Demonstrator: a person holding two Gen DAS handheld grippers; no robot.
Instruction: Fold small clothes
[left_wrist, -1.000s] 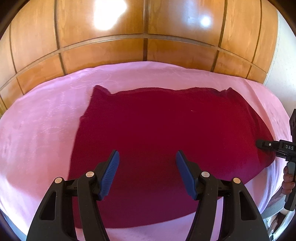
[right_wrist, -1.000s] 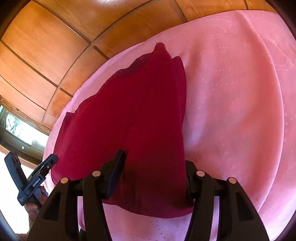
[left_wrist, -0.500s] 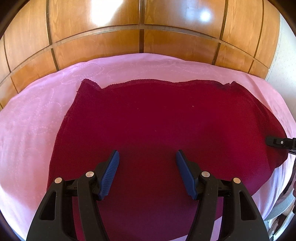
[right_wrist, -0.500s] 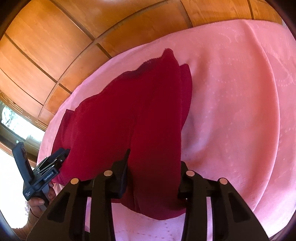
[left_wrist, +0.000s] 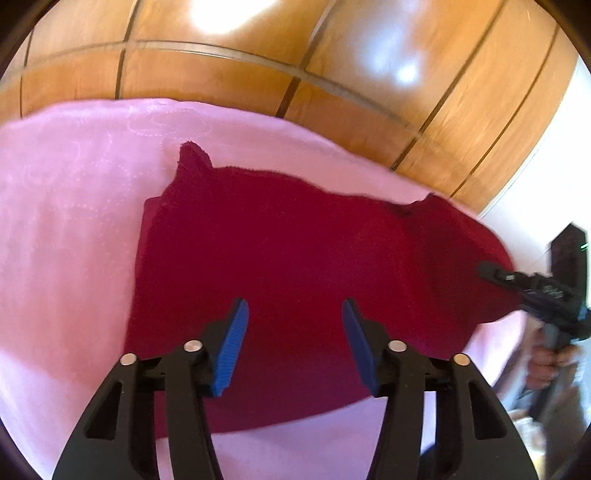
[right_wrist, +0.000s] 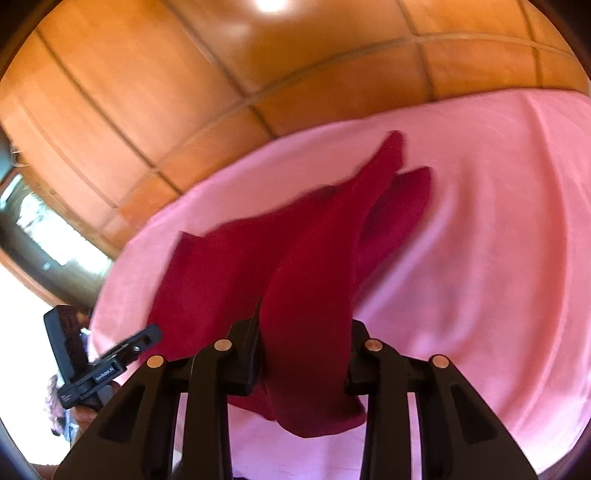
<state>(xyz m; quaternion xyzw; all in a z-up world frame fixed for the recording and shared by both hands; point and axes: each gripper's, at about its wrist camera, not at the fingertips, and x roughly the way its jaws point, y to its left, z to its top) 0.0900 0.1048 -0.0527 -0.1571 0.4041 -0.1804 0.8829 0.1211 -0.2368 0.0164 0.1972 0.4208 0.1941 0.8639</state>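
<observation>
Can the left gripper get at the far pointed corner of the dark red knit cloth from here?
Probably yes: the left gripper is open above the dark red knit cloth, with nothing between it and the far pointed corner. The right gripper grips the opposite end.

Left tool (left_wrist: 293, 332) wide open, right tool (right_wrist: 304, 354) clamped

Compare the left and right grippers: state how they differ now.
The left gripper is open with nothing between its blue pads, above the red cloth; the right gripper is clamped on a raised fold of that cloth. Both are black two-finger tools over the pink sheet.
</observation>
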